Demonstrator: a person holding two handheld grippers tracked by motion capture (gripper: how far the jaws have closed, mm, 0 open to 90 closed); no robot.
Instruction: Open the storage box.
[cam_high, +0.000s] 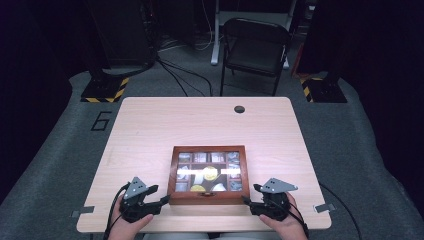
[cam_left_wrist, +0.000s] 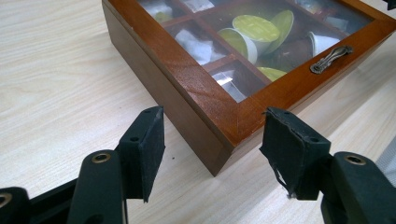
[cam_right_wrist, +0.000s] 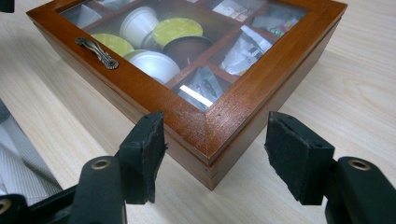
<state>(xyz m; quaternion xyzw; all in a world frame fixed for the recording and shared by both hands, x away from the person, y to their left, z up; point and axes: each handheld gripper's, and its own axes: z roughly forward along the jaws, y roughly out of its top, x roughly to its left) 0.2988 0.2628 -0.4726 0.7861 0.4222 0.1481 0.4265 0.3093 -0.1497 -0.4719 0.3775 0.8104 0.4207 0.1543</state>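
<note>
A shut wooden box (cam_high: 208, 199) with a glass lid lies near the table's front edge, its small metal handle (cam_left_wrist: 330, 59) (cam_right_wrist: 98, 52) on the front rail. Under the glass are compartments with yellow-lidded capsules (cam_left_wrist: 256, 28) (cam_right_wrist: 177, 30) and paper sachets. My left gripper (cam_high: 161, 194) (cam_left_wrist: 212, 140) sits at the box's front left corner (cam_left_wrist: 196, 88), jaws apart on either side of that corner, and the pads stand clear of the wood. My right gripper (cam_high: 251, 194) (cam_right_wrist: 215, 140) straddles the front right corner (cam_right_wrist: 243, 93) the same way, with a gap beside each pad. A hand holds each gripper.
The light wooden table (cam_high: 200, 125) has a round cable hole (cam_high: 239, 109) near its far edge. Beyond it stand a black folding chair (cam_high: 255, 47) and a stand base with yellow-black striping (cam_high: 102, 90). Cables run over the grey floor.
</note>
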